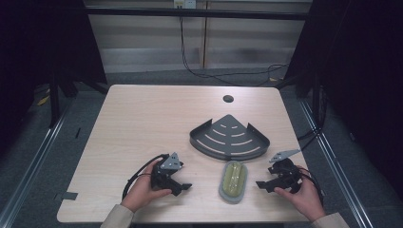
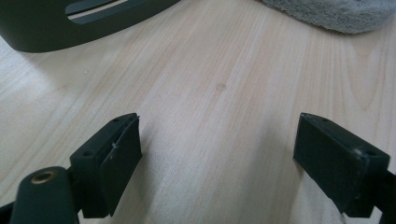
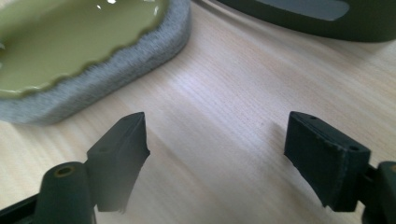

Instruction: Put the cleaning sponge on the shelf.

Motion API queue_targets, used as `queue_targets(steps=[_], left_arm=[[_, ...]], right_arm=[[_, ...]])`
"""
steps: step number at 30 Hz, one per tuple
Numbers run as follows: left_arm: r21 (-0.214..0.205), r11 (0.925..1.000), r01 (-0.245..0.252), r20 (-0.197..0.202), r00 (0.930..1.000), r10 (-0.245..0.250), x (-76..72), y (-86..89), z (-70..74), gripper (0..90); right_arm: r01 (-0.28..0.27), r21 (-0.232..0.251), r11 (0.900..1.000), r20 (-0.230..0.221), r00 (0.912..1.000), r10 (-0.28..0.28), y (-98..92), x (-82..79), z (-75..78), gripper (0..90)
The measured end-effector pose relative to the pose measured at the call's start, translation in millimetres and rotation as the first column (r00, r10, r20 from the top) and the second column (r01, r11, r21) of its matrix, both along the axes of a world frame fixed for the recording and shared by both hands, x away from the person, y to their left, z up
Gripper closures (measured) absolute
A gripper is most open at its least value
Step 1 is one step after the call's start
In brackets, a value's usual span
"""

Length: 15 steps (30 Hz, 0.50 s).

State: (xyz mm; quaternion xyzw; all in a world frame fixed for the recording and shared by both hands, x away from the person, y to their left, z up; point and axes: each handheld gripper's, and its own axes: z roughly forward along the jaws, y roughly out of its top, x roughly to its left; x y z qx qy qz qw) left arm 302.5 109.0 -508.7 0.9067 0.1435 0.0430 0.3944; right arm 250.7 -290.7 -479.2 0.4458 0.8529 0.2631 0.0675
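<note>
- We see the left gripper (image 1: 183,186) resting low over the table (image 1: 142,118) at about 7 o'clock from the table's centre, held in the person's left hand (image 1: 142,190).
- In the left gripper view its jaws stand spread wide, with bare wood between them and nothing pinched.
- We see the right gripper (image 1: 263,186) at about 5 o'clock, held in the right hand (image 1: 304,197). Its jaws are likewise spread wide over bare wood, gripping nothing.
- The brush (image 1: 233,180), an oval item with a yellow-green top and a grey fuzzy rim, lies flat between the two grippers near the front edge of the table, its long axis running 12 to 6 o'clock.
- The left gripper is near the brush at its 9 o'clock side; the right gripper is near it at its 3 o'clock side. Neither touches it.
- In the right gripper view the brush (image 3: 93,60) lies at 10 o'clock beyond the jaws, with open wood in between.
- The dark metal corner shelf (image 1: 230,137) sits just beyond the brush at 12 o'clock, its curved front wall facing the brush, a narrow gap apart.
- Open room lies across the table's left half and its far strip, up to a round hole (image 1: 228,99) near the far edge.
</note>
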Motion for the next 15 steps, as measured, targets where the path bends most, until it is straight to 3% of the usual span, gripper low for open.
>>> queue_targets(steps=[1, 6, 15], left_arm=[[0.001, 1.0000, 0.000, 0.000, 1.0000, 0.000, 0.0, 0.0, 0.0, 14.6], [0.000, 1.0000, 0.000, -0.001, 1.0000, 0.000, 0.0, 0.1, 0.0, 14.5], [-0.005, 1.0000, 0.001, -0.005, 1.0000, -0.001, 0.4, 0.2, -0.1, 14.5]], right_arm=[[0.022, 0.007, 0.9997, -0.030, 0.9993, -0.022, 3.0, 0.8, 8.6, 21.3], [0.021, -0.008, 0.9998, -0.034, 0.9992, -0.021, 10.8, 4.0, 25.3, 21.3], [-0.001, -0.057, 0.9984, -0.110, 0.9940, -0.005, 38.9, 14.3, 51.0, 24.6]])
